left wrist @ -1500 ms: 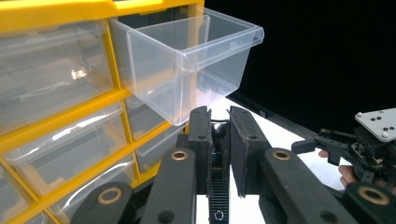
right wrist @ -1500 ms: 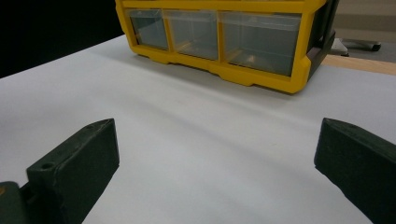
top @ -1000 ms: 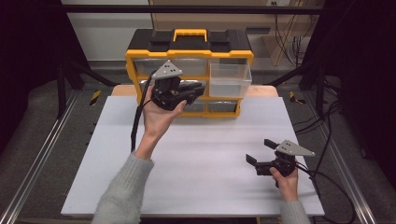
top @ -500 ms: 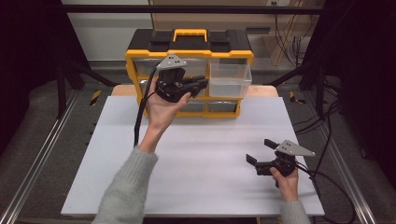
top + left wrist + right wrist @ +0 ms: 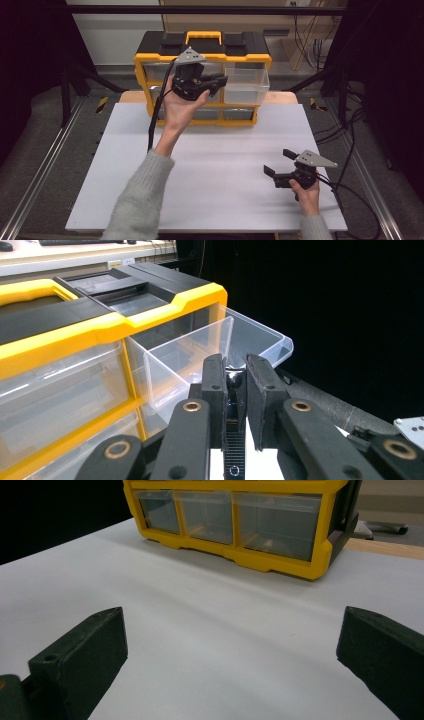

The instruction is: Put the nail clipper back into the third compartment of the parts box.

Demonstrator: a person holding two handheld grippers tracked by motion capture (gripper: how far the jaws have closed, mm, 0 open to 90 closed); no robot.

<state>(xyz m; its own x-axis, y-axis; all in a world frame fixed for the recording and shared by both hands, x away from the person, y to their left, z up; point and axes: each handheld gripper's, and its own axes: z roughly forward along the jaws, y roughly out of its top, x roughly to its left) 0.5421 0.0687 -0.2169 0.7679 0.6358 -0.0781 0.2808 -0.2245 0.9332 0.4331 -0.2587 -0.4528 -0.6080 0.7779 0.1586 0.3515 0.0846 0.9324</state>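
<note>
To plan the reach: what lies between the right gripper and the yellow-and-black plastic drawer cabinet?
Only bare white tabletop, seen past the right gripper toward the cabinet.

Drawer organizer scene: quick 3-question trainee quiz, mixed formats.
1. True or false: the right gripper holds a drawer.
2. Which drawer of the organizer is pulled out? A) upper right B) lower left C) none
3. Fill in: the left gripper is raised in front of the pulled-out ___ drawer.

Key: 1 false, its jaws stand open and empty over the table. 2 A. 3 clear.
</note>
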